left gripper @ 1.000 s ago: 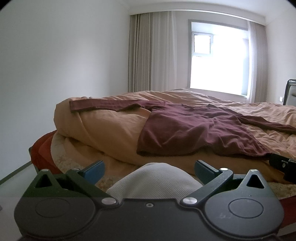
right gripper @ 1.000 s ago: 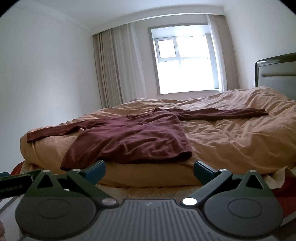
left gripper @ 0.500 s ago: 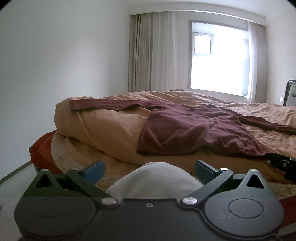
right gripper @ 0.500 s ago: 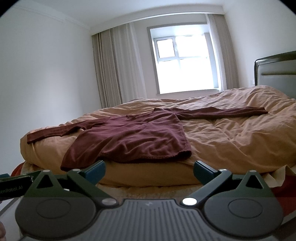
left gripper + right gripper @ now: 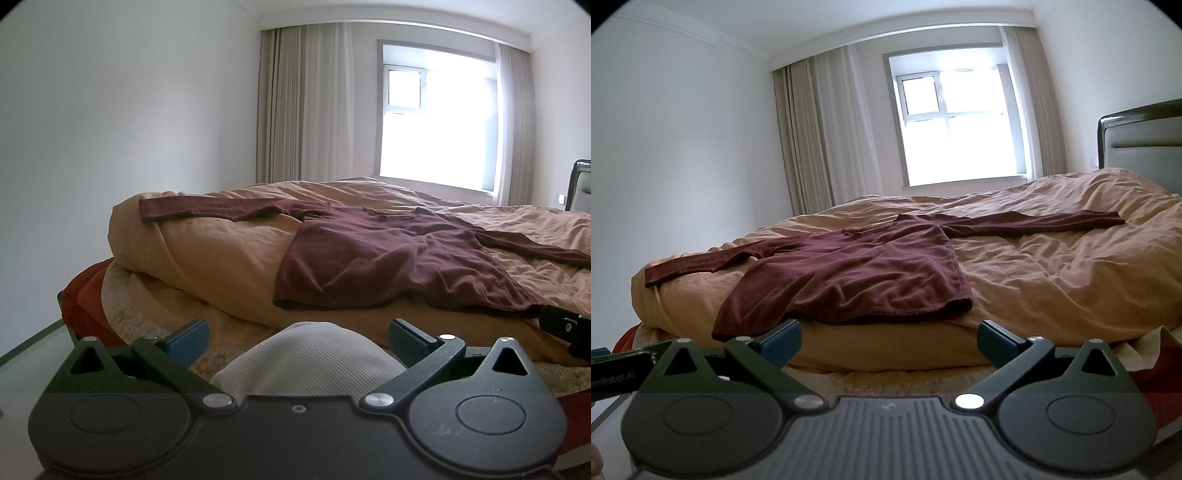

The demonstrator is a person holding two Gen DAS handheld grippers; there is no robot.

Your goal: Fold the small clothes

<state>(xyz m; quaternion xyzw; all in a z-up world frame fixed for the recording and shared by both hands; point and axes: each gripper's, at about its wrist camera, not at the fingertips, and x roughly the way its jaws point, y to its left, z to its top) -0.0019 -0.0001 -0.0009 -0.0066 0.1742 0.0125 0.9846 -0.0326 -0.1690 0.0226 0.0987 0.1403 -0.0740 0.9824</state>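
On the quilt (image 5: 1052,280) a maroon top (image 5: 857,273) lies spread; both tools, left tool (image 5: 297,334) and right tool (image 5: 888,334), gape, apparently empty.

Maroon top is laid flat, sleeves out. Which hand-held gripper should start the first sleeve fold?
Probably left. The left hand-held gripper hangs open, facing the maroon top's near hem and left sleeve. The right hand-held gripper, also open, sits well short of the far-reaching right sleeve.

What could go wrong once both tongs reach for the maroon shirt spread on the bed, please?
The maroon shirt lies on a soft, rumpled duvet, so the open right tongs may pinch bedding along with its hem. Its far sleeve stretches well away, so folding it means a long reach. The left tongs could drag the shirt out of shape.
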